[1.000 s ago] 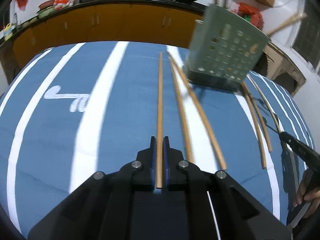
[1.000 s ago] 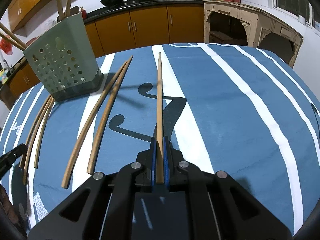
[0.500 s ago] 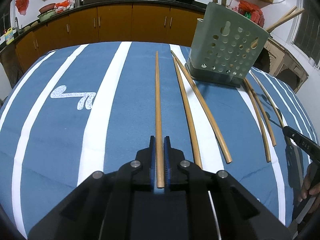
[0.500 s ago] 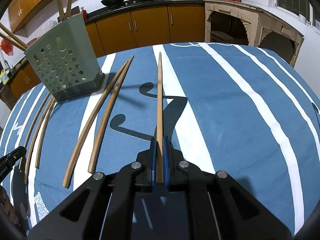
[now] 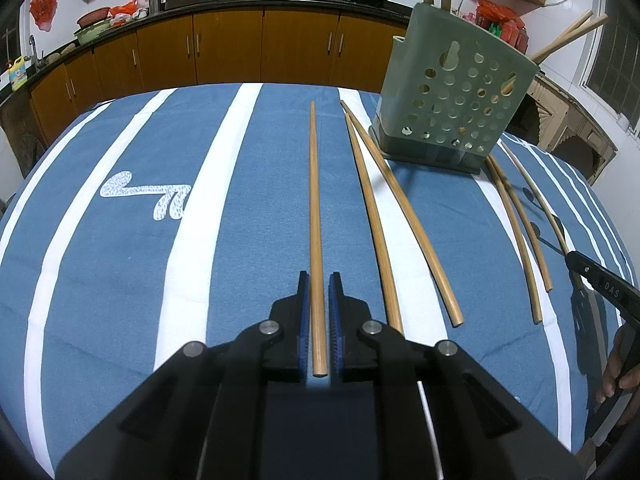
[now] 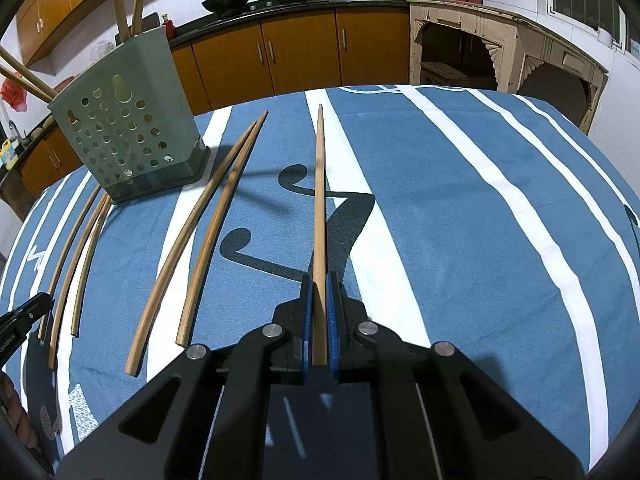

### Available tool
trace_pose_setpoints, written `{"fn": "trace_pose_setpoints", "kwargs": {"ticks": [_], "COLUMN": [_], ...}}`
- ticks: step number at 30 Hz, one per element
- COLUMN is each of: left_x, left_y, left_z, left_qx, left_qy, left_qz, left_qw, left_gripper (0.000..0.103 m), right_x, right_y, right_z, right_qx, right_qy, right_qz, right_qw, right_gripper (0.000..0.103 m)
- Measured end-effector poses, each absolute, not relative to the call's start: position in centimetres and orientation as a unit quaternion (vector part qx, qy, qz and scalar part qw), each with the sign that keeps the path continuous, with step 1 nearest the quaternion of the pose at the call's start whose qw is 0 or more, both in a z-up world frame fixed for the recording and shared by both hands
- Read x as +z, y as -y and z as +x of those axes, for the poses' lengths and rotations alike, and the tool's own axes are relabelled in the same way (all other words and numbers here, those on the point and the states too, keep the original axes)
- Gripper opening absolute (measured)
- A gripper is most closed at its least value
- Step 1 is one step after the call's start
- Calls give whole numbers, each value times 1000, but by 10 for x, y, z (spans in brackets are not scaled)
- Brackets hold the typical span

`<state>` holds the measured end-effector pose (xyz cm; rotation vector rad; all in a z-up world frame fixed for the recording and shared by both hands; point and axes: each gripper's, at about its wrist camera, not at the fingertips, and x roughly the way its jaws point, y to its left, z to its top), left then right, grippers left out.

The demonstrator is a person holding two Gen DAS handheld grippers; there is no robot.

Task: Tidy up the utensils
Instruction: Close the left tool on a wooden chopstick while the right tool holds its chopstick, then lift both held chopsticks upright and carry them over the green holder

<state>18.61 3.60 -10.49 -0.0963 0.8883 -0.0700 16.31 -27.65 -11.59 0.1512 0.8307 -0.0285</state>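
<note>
In the left wrist view a wooden chopstick [image 5: 315,208] lies on the blue striped cloth [image 5: 120,280]. My left gripper [image 5: 319,280] stands around its near end, slightly open, with a thin gap on each side of the stick. My right gripper [image 6: 319,280] is shut on another chopstick [image 6: 319,200], held just above the cloth over its own shadow. The green perforated holder [image 5: 452,108] [image 6: 124,136] stands upright with several chopsticks in it. The right gripper's black tip [image 5: 600,284] shows at the edge of the left wrist view.
Two thick chopsticks [image 5: 384,216] [image 6: 208,216] lie loose beside the holder, and three thinner ones [image 5: 516,232] [image 6: 76,256] lie past it. A person's hand [image 5: 620,368] shows at the right edge. Brown kitchen cabinets [image 5: 224,52] run behind the table.
The left view has settled further back from the holder. The left pads have parted slightly from the chopstick. The right gripper and its chopstick have not moved.
</note>
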Motion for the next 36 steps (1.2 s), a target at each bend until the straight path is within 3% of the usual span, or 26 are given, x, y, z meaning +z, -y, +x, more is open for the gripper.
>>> {"fn": "trace_pose_setpoints", "kwargs": {"ticks": [13,20,36], "left_x": [-105,-97,-8], "left_y": [-38,-42,-58], "left_z": [181,172,140], "left_qx": [-42,-44,-51], "left_qy": [-430,-425,-280], "left_qz": [-49,-44,-64], "left_qw": [900,903,956], "left_gripper": [8,8,8], "right_x": [-117,-97,-40], "right_y": [283,287,301], "right_z": [158,140,118], "right_qx": [2,1,4], "right_qy": [-397,-352,-244], "right_qz": [98,89,105], "right_qw": [913,932,964], "right_gripper": [8,8,7]}}
